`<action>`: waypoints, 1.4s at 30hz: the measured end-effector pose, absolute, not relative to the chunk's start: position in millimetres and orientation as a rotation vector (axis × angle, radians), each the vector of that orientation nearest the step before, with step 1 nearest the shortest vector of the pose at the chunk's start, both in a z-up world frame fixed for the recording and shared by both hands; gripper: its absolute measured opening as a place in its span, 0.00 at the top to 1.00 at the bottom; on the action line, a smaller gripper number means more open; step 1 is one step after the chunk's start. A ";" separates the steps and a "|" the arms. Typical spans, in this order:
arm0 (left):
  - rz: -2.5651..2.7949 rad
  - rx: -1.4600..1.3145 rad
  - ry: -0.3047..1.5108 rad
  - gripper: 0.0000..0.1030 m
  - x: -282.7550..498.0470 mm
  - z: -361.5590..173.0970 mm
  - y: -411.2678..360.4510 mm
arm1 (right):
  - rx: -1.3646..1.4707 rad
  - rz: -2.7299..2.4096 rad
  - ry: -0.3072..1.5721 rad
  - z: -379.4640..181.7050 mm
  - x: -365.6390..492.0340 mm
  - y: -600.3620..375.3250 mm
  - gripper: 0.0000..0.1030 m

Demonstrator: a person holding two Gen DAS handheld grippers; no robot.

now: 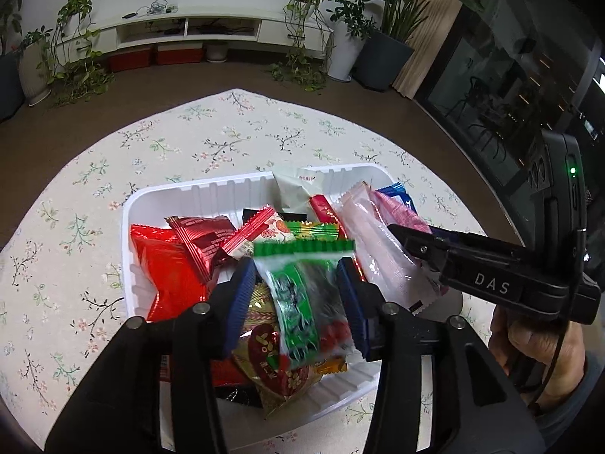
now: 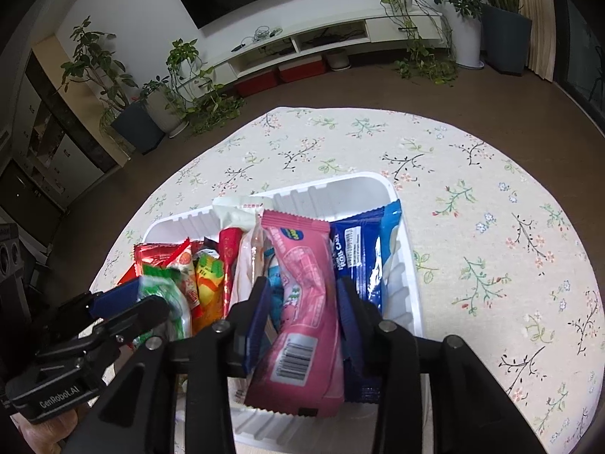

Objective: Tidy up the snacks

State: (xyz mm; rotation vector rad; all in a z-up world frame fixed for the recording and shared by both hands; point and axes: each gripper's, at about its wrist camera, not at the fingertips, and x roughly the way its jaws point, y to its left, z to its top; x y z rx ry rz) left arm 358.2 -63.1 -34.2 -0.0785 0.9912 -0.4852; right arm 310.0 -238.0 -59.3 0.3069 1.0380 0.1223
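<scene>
- The green packet [image 1: 302, 295] is seen between the part-open fingers of the left gripper [image 1: 298, 302], over the white tray [image 1: 227, 189]; pad contact cannot be told.
- The pink packet [image 2: 302, 302] is bracketed by the right gripper [image 2: 302, 317], at the tray's right side.
- Both are judged light, crinkly and slippery; mid-body holds are advised.

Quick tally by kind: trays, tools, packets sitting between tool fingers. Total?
White tray: 1
Tools: 2, left tool and right tool
Packets between tool fingers: 2, green packet and pink packet
Total: 5
</scene>
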 end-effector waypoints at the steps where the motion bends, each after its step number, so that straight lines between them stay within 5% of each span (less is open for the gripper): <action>1: -0.485 -0.080 0.987 0.54 356.9 -34.1 -62.5 | 0.304 0.122 1.037 -58.7 310.2 -237.5 0.60; 8: -0.464 -0.092 0.964 0.48 346.3 -26.2 -51.2 | 0.286 0.102 1.014 -49.8 303.2 -237.1 0.50; 20: -0.306 0.057 0.784 0.01 275.5 30.3 -31.6 | 0.265 0.068 0.849 0.1 268.6 -237.1 0.24; 27: -0.098 0.099 0.613 0.00 193.7 64.1 -15.8 | 0.218 0.106 0.564 44.7 199.5 -227.0 0.00; 36: 0.060 0.007 0.625 0.00 114.9 84.6 7.4 | 0.091 0.015 0.282 110.4 99.9 -207.4 0.00; 42: 0.012 -0.057 0.639 0.00 64.8 97.7 9.7 | -0.006 -0.004 0.339 123.3 50.8 -191.8 0.00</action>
